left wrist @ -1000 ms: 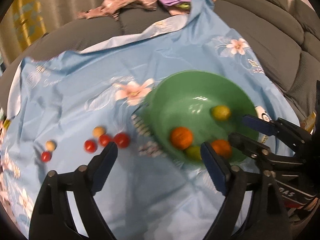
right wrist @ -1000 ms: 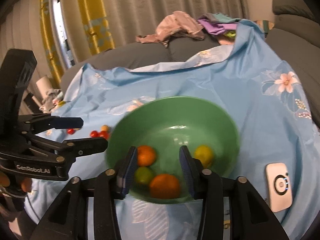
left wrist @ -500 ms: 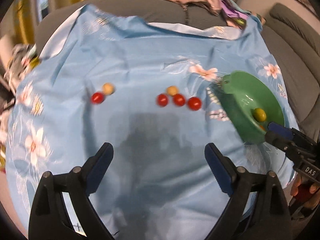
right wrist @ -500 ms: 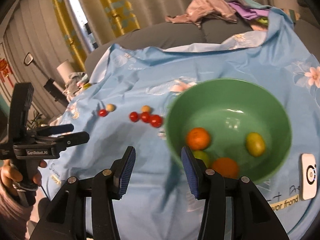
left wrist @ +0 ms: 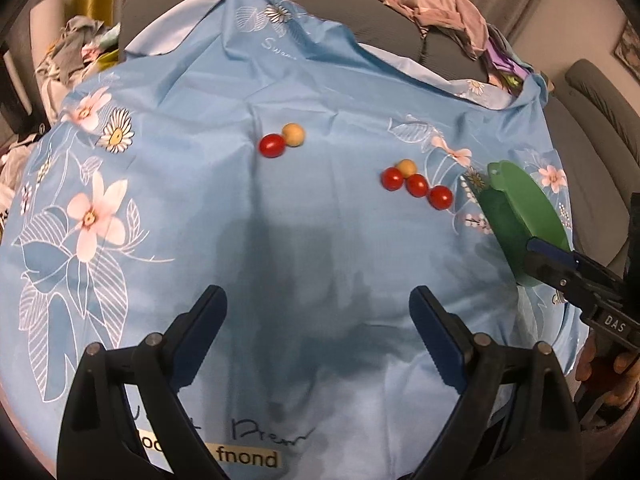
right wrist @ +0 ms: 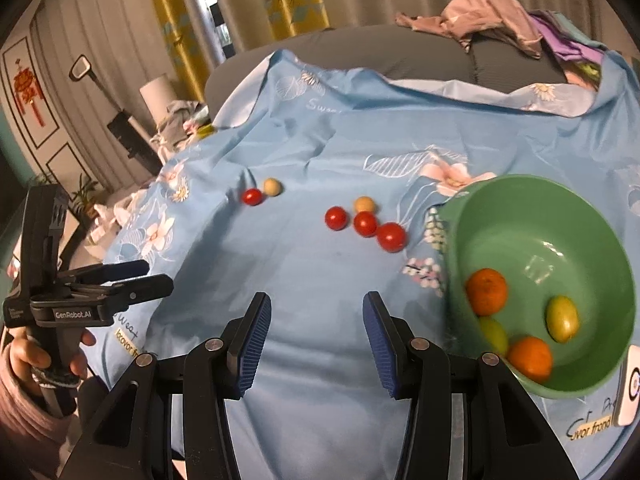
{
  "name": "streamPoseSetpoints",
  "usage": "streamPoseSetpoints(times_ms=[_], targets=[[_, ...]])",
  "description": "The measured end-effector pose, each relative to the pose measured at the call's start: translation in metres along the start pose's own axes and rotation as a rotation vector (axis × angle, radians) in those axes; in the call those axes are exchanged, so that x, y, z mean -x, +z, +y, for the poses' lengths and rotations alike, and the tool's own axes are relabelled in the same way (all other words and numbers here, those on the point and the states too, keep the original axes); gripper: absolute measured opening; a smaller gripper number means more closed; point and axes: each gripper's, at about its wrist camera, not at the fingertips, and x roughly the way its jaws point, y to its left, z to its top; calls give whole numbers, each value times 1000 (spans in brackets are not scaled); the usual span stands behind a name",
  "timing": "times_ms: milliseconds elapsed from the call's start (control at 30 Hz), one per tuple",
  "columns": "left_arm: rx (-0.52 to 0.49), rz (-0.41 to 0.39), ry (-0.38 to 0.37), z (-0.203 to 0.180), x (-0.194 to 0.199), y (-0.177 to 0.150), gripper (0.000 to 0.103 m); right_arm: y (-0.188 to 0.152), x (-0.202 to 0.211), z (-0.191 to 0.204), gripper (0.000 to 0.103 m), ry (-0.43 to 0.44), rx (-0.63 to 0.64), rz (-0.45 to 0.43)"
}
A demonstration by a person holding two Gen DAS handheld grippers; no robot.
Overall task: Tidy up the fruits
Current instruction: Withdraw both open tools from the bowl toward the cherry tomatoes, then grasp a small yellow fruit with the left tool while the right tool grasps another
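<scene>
A green bowl (right wrist: 520,216) stands at the right of a blue flowered cloth and holds two oranges (right wrist: 486,292) and two yellow-green fruits (right wrist: 562,318). Three red tomatoes (right wrist: 365,224) and a tan ball (right wrist: 364,204) lie in a cluster left of the bowl (left wrist: 520,204); the cluster also shows in the left wrist view (left wrist: 416,185). A red tomato (left wrist: 272,145) and a tan ball (left wrist: 293,134) lie further left. My left gripper (left wrist: 318,340) is open and empty above bare cloth. My right gripper (right wrist: 316,342) is open and empty, near the bowl.
Grey sofa cushions with a pile of clothes (right wrist: 500,20) lie behind the cloth. A white device (right wrist: 630,388) lies at the bowl's right. Clutter (left wrist: 72,48) sits past the cloth's left edge. The right gripper shows at the right in the left wrist view (left wrist: 576,276).
Both grippers have pulled back and swung left, away from the bowl. The loose tomatoes now sit nearer the middle of both views. Both stay open and empty.
</scene>
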Motion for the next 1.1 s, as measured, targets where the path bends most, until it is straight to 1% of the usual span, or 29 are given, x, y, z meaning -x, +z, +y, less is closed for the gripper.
streamPoseSetpoints(times_ms=[167,267,400,433,567,633,733,800,867,967,1000,1033,1100], targets=[[-7,3,-19,9,-4,4,92,12,-20,2,48,-9,-3,32],[-30,-8,-34,11,-5,15,91,28,-33,2,48,6,0,30],[-26,-33,-60,15,-8,30,89,52,-57,-6,48,26,-27,40],[-27,-36,-62,16,-9,34,89,58,-64,-8,48,20,-31,43],[-44,-32,-67,16,-20,46,87,79,-92,-13,48,-30,-26,63],[-51,-30,-62,17,-25,52,86,90,-106,-14,48,-80,-9,68],[-43,-29,-55,22,-33,63,85,100,-129,-20,43,-135,0,105],[-45,-41,-51,25,-39,72,84,104,-142,-24,42,-161,-9,132],[-55,-39,-42,25,-46,81,82,105,-155,-29,38,-189,-20,155],[-79,-28,-32,21,-58,96,81,103,-166,-36,37,-204,-41,183],[-85,-20,-40,20,-62,100,79,101,-168,-38,36,-205,-46,189],[-92,-12,-44,19,-67,104,78,100,-170,-40,29,-197,-52,192],[-126,2,-14,13,-78,113,75,97,-170,-44,29,-169,-71,184]])
